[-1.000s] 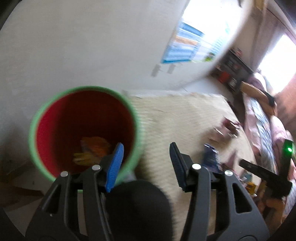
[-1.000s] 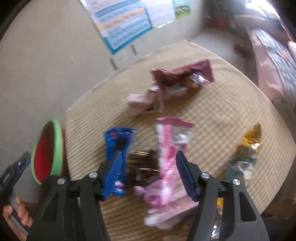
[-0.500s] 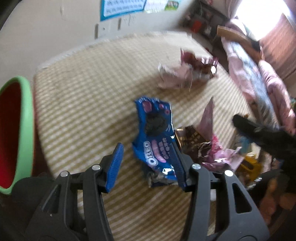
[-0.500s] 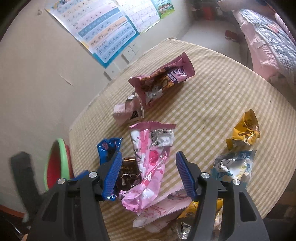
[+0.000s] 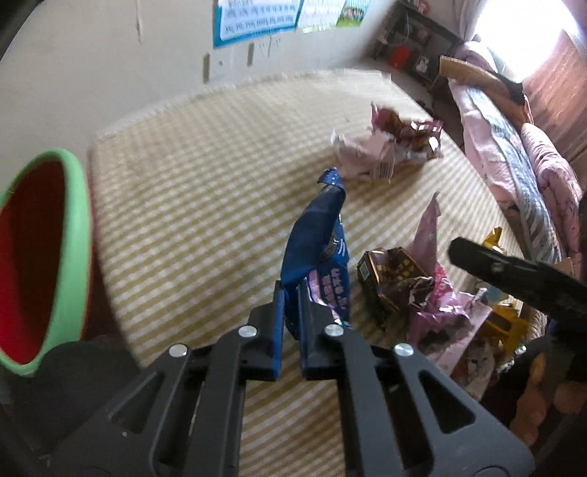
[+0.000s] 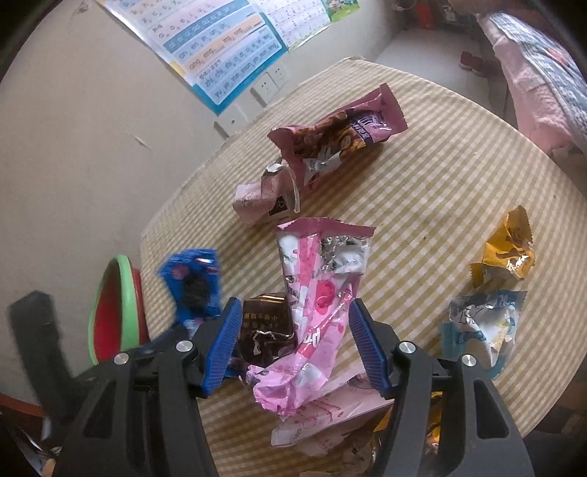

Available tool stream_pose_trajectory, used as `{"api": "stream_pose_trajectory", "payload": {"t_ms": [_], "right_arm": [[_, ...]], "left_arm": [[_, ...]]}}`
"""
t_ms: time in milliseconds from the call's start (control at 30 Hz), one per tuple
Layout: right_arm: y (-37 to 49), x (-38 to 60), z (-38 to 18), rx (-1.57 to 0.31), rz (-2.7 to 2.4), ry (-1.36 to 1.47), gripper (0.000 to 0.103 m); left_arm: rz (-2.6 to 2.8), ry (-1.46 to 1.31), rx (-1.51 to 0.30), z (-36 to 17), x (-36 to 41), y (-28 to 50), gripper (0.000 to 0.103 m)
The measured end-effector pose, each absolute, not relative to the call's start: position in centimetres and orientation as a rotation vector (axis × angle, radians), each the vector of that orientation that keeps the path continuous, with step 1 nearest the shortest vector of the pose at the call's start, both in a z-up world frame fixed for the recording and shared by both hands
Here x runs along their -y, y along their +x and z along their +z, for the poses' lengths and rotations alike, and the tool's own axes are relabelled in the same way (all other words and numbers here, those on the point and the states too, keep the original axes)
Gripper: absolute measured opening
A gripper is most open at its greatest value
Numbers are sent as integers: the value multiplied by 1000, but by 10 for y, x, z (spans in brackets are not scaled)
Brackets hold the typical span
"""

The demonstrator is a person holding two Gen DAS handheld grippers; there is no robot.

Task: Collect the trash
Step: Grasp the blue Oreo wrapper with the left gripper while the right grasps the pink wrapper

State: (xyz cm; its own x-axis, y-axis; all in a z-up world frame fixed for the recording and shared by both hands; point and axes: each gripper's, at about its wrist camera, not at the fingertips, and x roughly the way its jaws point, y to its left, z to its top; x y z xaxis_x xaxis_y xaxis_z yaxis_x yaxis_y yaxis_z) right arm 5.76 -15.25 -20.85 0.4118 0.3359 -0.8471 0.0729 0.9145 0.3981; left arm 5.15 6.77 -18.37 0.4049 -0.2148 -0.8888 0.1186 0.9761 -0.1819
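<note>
Moved: left gripper [image 5: 290, 293] has swung from the bin [image 5: 73, 235] to the table [image 5: 205, 176].
Left tongs: clamped on the blue wrapper [image 5: 315, 235].
Right tongs: right gripper [image 6: 295, 343] apart, around the pink wrapper [image 6: 315, 304].

Blue wrapper [image 5: 319, 235] in left hand-held gripper [image 5: 291, 304]

Wall [image 6: 73, 121]: beige, charts [image 6: 220, 47] and sockets [image 6: 269, 83] mounted.
Bed [image 5: 513, 154]: pink bedding.
Window [image 5: 521, 33]: bright daylight.
Table [image 5: 220, 183]: striped cloth.

eight wrappers [image 6: 323, 315], one bin [image 6: 121, 312]
</note>
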Motion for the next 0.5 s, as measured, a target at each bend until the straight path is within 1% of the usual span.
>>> {"api": "stream_pose_trajectory", "payload": {"t_ms": [167, 300, 367, 400, 433, 500], "right_arm": [[61, 144, -223, -1212, 164, 375, 60], [61, 136, -228, -1242, 167, 335, 60], [60, 135, -229, -1244, 173, 342, 57], [60, 136, -229, -1243, 177, 351, 53], [59, 136, -229, -1241, 188, 365, 47], [58, 137, -227, -1232, 201, 378, 39]], "left_arm": [[-191, -107, -1080, -165, -82, 37, 6], [-172, -136, -1100, -170, -93, 38, 6], [-170, -147, -1105, -172, -94, 37, 6], [-171, -149, -1105, -172, -94, 36, 6], [-174, -150, -1105, -172, -94, 36, 6], [-177, -153, -1103, -172, -95, 35, 7]]}}
